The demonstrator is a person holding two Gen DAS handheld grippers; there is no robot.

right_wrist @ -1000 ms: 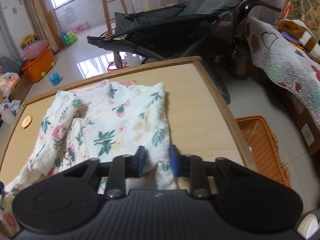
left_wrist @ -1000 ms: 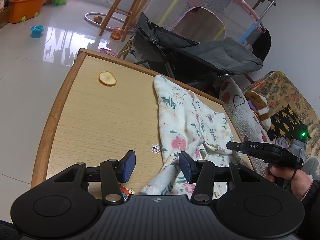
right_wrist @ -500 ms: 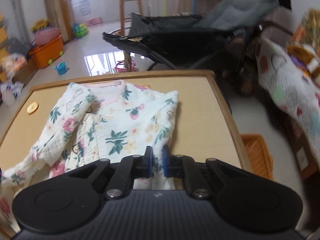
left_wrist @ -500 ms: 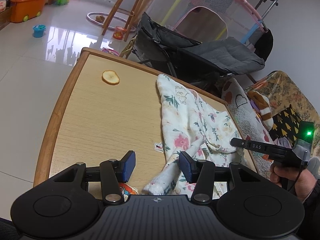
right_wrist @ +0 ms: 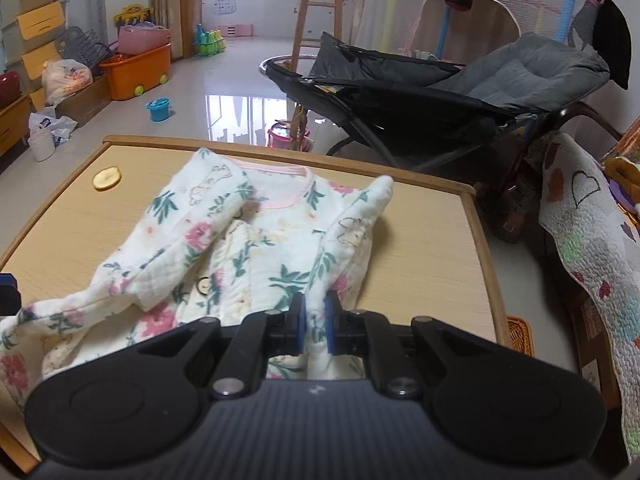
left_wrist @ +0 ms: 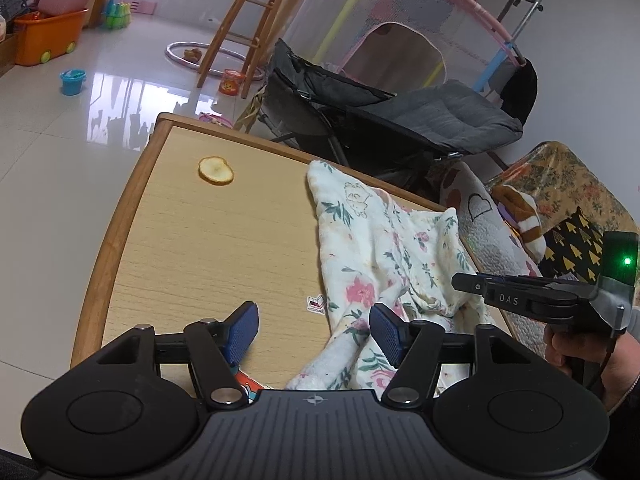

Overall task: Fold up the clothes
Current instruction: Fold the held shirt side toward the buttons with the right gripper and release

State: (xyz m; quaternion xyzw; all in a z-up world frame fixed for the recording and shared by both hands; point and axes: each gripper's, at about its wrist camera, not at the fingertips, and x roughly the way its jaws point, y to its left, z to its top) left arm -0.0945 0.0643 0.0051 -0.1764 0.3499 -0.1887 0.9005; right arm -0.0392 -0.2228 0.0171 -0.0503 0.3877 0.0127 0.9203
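Right wrist view: we see the surface (right_wrist: 432, 240), floral garment (right_wrist: 256, 248) spread ahead-left of the right tool (right_wrist: 315, 322), which is clamped on its right sleeve. Left tool (left_wrist: 314, 330) gapes apart, other sleeve lying lengthwise just ahead-right, nearer it.

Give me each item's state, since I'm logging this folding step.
White floral baby garment: on the wooden table, partly folded, right sleeve lifted.
Right tongs: shut on the sleeve.
Left tongs: open, holding nothing.
Round yellow slice: flat on the table.
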